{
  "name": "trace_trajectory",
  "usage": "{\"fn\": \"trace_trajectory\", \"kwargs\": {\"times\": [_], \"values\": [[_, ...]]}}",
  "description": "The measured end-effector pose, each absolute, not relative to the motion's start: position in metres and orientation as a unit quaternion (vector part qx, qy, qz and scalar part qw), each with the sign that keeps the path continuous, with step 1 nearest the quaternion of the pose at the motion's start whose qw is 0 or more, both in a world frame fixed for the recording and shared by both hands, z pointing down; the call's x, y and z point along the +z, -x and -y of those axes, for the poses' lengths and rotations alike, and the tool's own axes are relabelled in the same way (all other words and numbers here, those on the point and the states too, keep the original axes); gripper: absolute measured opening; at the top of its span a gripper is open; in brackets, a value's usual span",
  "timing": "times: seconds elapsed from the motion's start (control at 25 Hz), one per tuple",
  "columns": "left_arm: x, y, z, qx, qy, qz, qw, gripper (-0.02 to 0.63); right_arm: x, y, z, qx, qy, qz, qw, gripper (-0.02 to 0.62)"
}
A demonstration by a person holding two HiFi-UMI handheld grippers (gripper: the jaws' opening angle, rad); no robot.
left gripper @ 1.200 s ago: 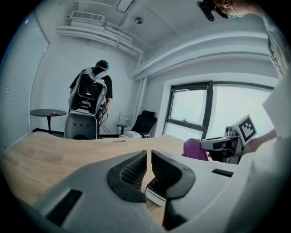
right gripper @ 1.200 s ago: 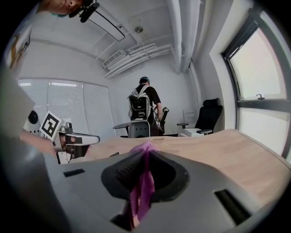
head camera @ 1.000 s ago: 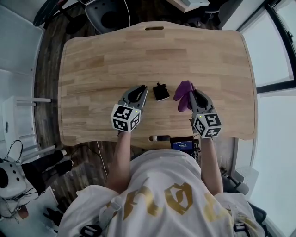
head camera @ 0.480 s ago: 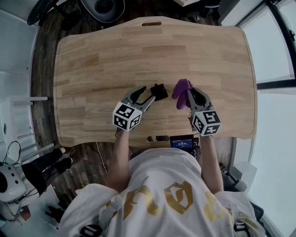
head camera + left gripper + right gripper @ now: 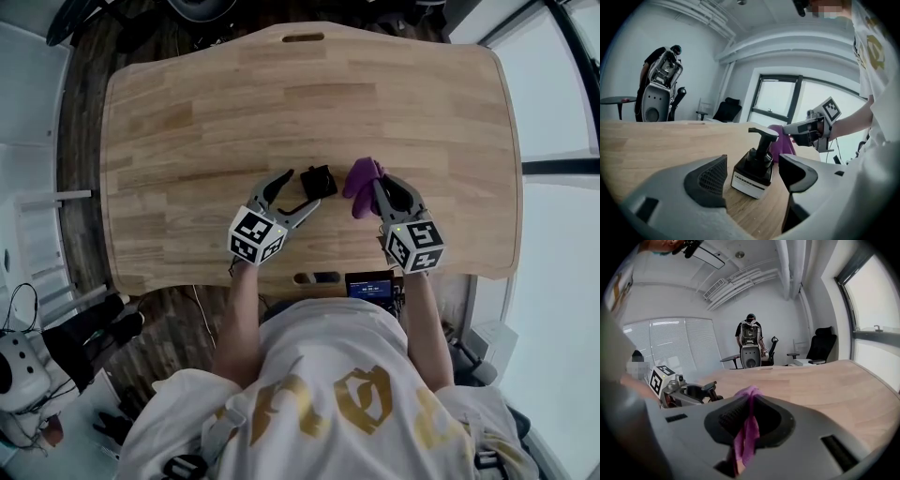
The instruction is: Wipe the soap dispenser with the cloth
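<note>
The wiping has not begun, by the look of things; this is the set-up for it. The soap dispenser (image 5: 319, 180), a squat black pump bottle with a white label, stands upright on the wooden table (image 5: 187, 112), nearer the person's edge than the far one. The left gripper (image 5: 298, 190) comes at the dispenser from the person's side. Its jaws have just been opening and now stand wide, and the left gripper view shows the bottle in their mouth with a gap on each side, so neither pad presses on it and nothing steadies it yet. The right gripper (image 5: 382, 190) is just to the right of the dispenser. Its jaws are closed tight on the purple cloth (image 5: 747, 432), which is pinched between the pads and bunches out past the tips. In the head view that bunch hangs close beside the dispenser's right side, and I cannot tell whether it touches. The cloth is therefore already in hand and brought up to the dispenser. What is left seems to be nearly all of the task: closing the left jaws on the bottle to hold it firm, then rubbing the cloth over its body and pump head.
</note>
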State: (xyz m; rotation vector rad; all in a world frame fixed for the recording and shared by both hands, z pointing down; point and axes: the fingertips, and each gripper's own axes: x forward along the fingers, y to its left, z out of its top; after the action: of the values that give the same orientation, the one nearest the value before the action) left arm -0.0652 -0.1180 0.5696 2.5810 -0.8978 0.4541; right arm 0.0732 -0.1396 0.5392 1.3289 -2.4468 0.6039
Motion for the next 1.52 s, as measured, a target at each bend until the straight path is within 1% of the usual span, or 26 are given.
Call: {"fn": "trace_trajectory", "kwargs": {"times": [0.16, 0.32, 0.56, 1.04, 1.52], "values": [[0.591, 0.056, 0.112, 0.208, -0.919, 0.288, 0.17, 0.337, 0.547, -0.076, 0.138, 0.218, -0.458, 0.848, 0.154, 0.035], [0.606, 0.053, 0.113, 0.233, -0.918, 0.28, 0.16, 0.351, 0.555, -0.079, 0.141, 0.225, -0.456, 0.846, 0.16, 0.035], [0.618, 0.049, 0.117, 0.239, -0.92, 0.265, 0.161, 0.353, 0.562, -0.077, 0.148, 0.23, -0.45, 0.847, 0.166, 0.035], [0.633, 0.027, 0.12, 0.286, -0.928, 0.221, 0.09, 0.353, 0.571, -0.079, 0.157, 0.236, -0.447, 0.845, 0.174, 0.035], [0.637, 0.018, 0.124, 0.29, -0.93, 0.213, 0.072, 0.351, 0.572, -0.083, 0.16, 0.241, -0.452, 0.841, 0.172, 0.035]]}}
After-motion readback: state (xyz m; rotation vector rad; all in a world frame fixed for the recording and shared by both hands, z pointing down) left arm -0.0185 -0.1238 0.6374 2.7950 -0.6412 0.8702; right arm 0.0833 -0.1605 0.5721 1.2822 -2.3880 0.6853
